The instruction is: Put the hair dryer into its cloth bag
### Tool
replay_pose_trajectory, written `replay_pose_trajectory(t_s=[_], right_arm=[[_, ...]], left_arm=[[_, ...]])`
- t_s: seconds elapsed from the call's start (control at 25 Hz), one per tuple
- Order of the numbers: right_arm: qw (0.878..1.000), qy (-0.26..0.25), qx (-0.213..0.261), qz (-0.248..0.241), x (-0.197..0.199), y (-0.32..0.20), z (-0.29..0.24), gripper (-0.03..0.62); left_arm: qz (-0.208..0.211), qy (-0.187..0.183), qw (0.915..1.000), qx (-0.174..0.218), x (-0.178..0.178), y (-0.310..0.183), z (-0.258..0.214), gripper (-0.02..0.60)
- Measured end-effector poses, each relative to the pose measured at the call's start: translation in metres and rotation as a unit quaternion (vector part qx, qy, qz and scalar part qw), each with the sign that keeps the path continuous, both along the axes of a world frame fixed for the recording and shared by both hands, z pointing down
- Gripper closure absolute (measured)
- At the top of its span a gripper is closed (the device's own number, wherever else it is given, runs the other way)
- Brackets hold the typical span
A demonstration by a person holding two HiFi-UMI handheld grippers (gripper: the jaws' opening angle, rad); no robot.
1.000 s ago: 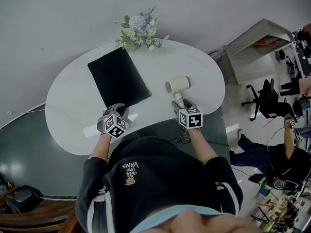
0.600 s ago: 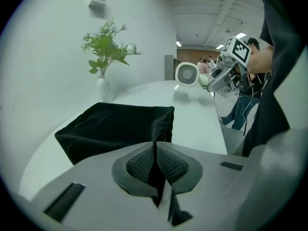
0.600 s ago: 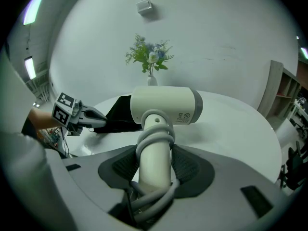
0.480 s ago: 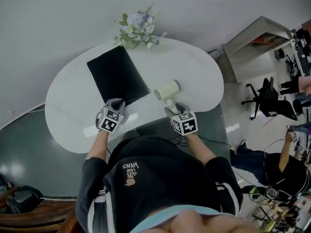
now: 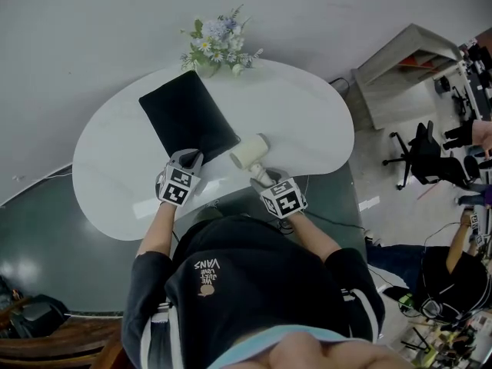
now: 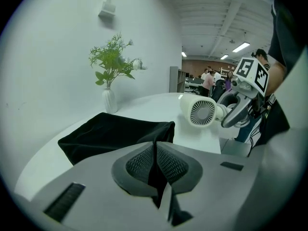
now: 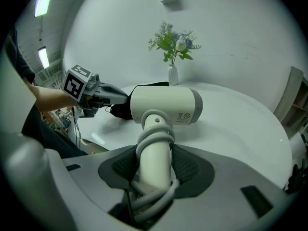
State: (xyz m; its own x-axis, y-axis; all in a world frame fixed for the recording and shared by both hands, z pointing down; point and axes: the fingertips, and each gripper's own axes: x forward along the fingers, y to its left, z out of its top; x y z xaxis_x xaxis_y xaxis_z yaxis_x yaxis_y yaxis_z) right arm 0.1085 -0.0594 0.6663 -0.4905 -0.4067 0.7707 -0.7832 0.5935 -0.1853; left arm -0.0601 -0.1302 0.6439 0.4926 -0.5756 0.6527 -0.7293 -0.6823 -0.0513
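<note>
The black cloth bag (image 5: 187, 120) lies flat on the white table (image 5: 307, 114), its near end toward me. My left gripper (image 5: 189, 158) is shut on the bag's near edge; a thin fold of black cloth (image 6: 155, 150) runs between its pads. The cream hair dryer (image 5: 250, 151) hangs just right of that edge, with its cord wound round the handle. My right gripper (image 5: 265, 177) is shut on the handle (image 7: 155, 158). In the left gripper view, the dryer's rear grille (image 6: 202, 112) faces the bag (image 6: 110, 134). The barrel (image 7: 166, 105) hides most of the bag in the right gripper view.
A vase of flowers (image 5: 219, 44) stands at the table's far edge, just behind the bag. The table's near edge (image 5: 231, 198) curves in toward my body. Off to the right are a shelf unit (image 5: 407, 71), an office chair (image 5: 419, 156) and people.
My right gripper has carried the hair dryer left across the table, close to the bag's near end. My left gripper has risen a little with the bag's edge and rolled.
</note>
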Motion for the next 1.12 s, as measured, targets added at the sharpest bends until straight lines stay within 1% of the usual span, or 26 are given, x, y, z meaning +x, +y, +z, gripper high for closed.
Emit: replay_pose_trajectory(t_s=[0.32,0.6,0.88,1.12], right_arm=[[0.997,0.021,-0.016,-0.079,-0.032,0.018,0.01,0.375],[0.991,0.029,-0.025,-0.128,-0.065,0.018,0.016,0.375],[0.989,0.033,-0.031,-0.14,-0.09,0.001,0.019,0.375],[0.989,0.029,-0.036,-0.142,-0.109,-0.019,0.017,0.375]], left_arm=[[-0.008,0.022,0.9997,0.004,0.004,-0.002,-0.011,0.545],[0.002,0.041,0.9989,0.021,0.008,-0.009,-0.027,0.545],[0.023,0.059,0.9974,0.035,0.007,-0.006,-0.041,0.545],[0.054,0.073,0.9952,0.038,0.003,0.0,-0.049,0.545]])
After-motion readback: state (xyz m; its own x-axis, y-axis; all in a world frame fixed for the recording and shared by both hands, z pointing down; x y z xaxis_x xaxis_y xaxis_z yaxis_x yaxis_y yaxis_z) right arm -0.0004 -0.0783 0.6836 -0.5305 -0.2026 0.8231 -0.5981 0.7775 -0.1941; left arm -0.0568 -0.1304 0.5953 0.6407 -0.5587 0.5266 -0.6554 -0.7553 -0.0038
